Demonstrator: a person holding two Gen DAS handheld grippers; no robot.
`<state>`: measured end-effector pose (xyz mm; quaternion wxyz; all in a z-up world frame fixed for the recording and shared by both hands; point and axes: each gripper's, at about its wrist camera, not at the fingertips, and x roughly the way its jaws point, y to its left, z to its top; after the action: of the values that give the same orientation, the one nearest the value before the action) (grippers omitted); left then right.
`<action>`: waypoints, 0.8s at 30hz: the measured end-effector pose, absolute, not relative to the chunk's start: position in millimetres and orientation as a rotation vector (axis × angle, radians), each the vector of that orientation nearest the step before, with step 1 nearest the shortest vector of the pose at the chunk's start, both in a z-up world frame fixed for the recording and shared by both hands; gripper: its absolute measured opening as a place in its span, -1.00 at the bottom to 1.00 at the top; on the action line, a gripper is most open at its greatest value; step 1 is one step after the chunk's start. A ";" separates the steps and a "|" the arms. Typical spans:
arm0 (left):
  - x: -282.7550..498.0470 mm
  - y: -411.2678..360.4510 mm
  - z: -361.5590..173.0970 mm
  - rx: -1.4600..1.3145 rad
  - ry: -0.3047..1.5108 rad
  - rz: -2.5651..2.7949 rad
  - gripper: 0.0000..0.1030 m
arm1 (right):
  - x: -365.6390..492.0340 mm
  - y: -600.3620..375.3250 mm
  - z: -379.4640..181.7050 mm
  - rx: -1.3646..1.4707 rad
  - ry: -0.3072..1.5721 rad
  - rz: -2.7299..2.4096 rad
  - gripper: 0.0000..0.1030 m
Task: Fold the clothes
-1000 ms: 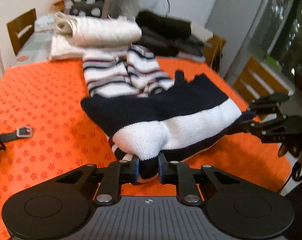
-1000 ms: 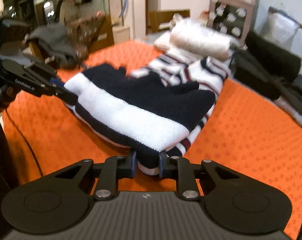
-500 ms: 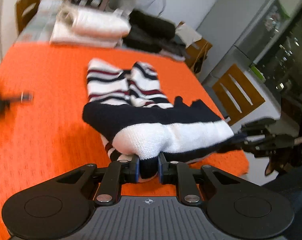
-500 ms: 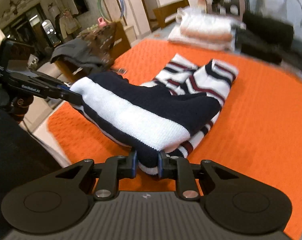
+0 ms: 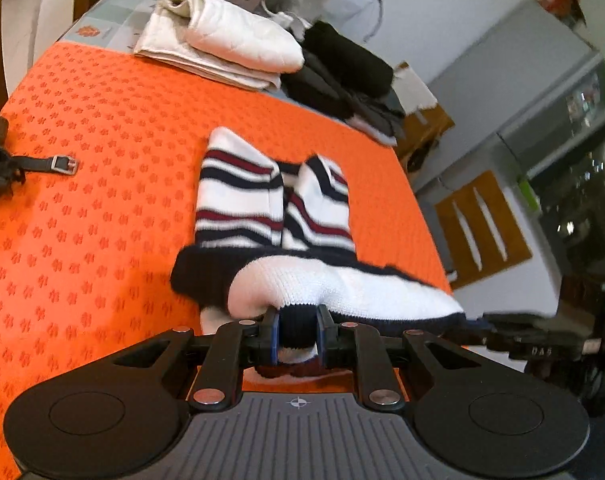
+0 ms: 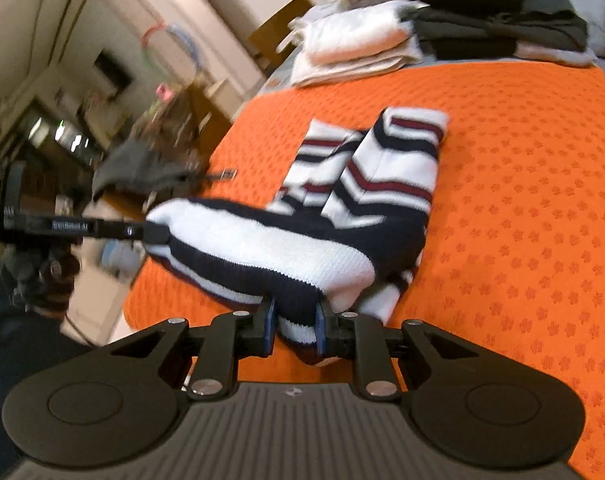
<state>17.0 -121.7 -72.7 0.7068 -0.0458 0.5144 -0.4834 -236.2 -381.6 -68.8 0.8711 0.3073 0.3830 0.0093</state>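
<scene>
A striped knit sweater [image 5: 342, 288], white with navy and dark red bands, lies half folded on the orange cloth [image 5: 82, 200]. Its near edge is lifted off the cloth and stretched between both grippers. My left gripper [image 5: 298, 336] is shut on one corner of that thick hem. My right gripper [image 6: 294, 330] is shut on the other corner. Each gripper shows in the other's view: the right gripper [image 5: 522, 342] at the far right, the left gripper [image 6: 102, 228] at the left. The sweater [image 6: 270, 248] has both sleeves [image 6: 386, 168] folded inward on the cloth beyond.
Folded white clothes [image 5: 230, 40] and dark clothes [image 5: 342, 76] are stacked at the far end of the table. A black strap with a buckle [image 5: 50, 164] lies at the left. Wooden chairs [image 5: 482, 228] stand off the right edge.
Both grippers have lifted the sweater's near edge higher and rolled, so the views tilt. More of the folded sleeves now shows beyond the raised hem.
</scene>
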 end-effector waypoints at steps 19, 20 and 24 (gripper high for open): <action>134.5 -240.6 -91.1 -0.188 1.129 -0.838 -0.62 | -111.5 -484.5 -71.4 0.833 0.656 -0.224 -0.61; 140.5 -247.6 -95.5 -0.182 1.138 -0.825 -0.61 | -103.4 -489.4 -75.4 0.824 0.663 -0.233 -0.61; 160.0 -274.0 -109.1 -0.141 1.149 -0.802 -0.61 | -75.5 -506.2 -92.9 0.786 0.694 -0.274 -0.60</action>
<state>160.0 -274.0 -109.1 0.7621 -0.0646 0.5281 -0.3689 -75.5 -506.2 -92.9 0.8566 0.3742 0.3304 -0.1305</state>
